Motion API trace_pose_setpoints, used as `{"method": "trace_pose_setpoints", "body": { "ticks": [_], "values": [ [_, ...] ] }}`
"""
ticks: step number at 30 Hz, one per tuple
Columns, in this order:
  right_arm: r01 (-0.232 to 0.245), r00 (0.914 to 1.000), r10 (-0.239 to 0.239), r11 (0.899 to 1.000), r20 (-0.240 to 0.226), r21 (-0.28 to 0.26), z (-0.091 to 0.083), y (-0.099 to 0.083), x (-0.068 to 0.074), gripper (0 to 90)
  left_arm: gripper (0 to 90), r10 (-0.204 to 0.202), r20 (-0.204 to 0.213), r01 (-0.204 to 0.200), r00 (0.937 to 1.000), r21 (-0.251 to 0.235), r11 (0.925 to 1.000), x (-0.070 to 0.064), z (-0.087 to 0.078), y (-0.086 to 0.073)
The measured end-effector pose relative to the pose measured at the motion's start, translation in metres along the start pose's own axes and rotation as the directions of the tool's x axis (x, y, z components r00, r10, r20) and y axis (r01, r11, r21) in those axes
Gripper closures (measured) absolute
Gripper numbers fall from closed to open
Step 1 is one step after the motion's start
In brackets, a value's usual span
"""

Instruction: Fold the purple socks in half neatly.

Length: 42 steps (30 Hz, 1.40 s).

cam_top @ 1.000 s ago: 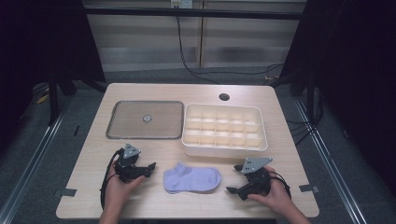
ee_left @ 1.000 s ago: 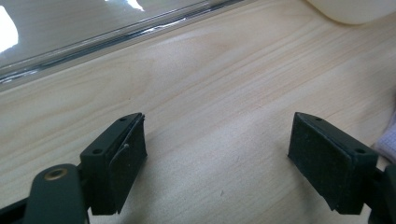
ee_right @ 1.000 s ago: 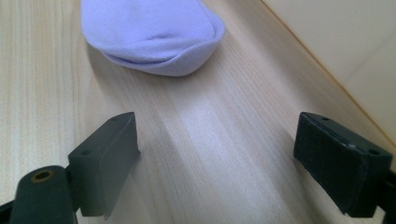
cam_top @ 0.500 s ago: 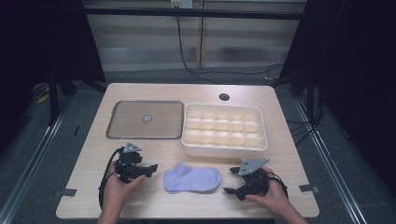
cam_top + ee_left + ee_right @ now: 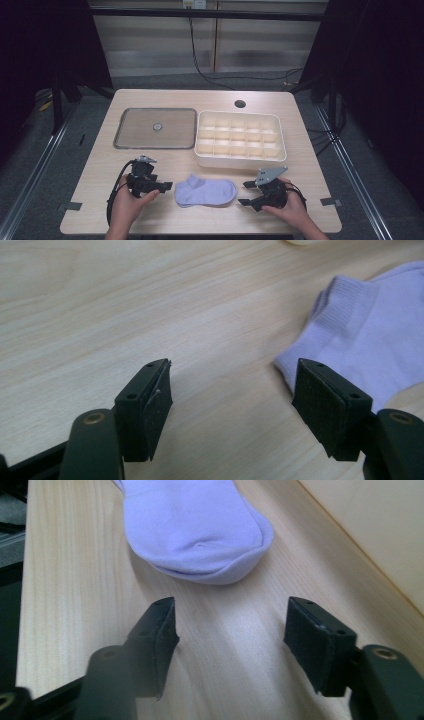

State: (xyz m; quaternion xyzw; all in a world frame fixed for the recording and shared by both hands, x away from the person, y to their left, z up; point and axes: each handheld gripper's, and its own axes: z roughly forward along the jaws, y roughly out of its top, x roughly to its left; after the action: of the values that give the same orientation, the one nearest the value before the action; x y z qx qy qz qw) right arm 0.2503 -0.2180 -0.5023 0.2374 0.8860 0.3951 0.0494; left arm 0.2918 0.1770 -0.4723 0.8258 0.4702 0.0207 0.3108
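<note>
Two claws wide | left claw (image 5: 167,185), right claw (image 5: 243,193) flank sock (image 5: 205,191) | bare table (image 5: 300,155) between

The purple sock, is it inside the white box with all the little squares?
No, the purple sock lies flat on the wooden table, in front of the white box, whose compartments look empty.

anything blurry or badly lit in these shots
High view: the table is evenly lit, the surroundings fall to near black. Left gripper view: the sock is sharp, the left gripper slightly soft. Right gripper view: the right gripper is blurred on its left jaw, with soft shadows under both.
</note>
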Motion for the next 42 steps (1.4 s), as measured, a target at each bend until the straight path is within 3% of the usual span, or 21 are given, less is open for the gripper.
{"method": "trace_pose_setpoints", "body": {
  "ticks": [5,12,18,24,31,42],
  "values": [
    [-0.008,1.0000,0.008,1.000,0.002,0.002,0.001,0.001,0.001,45.9,32.0,0.006,0.025,-0.006,0.9997,0.021,0.9998,-0.008,0.000,0.003],
    [0.028,0.9996,-0.028,0.999,0.001,0.024,0.003,0.005,0.005,59.6,34.8,0.014,0.050,-0.017,0.9986,0.064,0.9978,-0.017,0.003,0.006],
    [0.047,0.9989,-0.047,0.998,0.007,0.046,0.003,0.007,0.007,70.4,38.1,-0.013,0.075,0.006,0.9971,0.088,0.9961,-0.022,0.004,0.008],
    [0.061,0.9981,-0.061,0.996,-0.006,0.061,0.003,0.009,0.008,82.4,42.1,-0.011,0.090,-0.002,0.9959,0.141,0.9900,-0.025,0.009,0.008],
    [0.061,0.9981,-0.061,0.996,-0.010,0.063,0.004,0.010,0.008,85.0,43.4,-0.032,0.113,0.015,0.9931,0.148,0.9889,-0.027,0.011,0.010],
    [0.060,0.9982,-0.059,0.996,-0.012,0.063,0.004,0.010,0.007,85.1,49.3,-0.043,0.076,0.029,0.9962,0.179,0.9835,-0.034,0.022,0.013]
  ]
}}
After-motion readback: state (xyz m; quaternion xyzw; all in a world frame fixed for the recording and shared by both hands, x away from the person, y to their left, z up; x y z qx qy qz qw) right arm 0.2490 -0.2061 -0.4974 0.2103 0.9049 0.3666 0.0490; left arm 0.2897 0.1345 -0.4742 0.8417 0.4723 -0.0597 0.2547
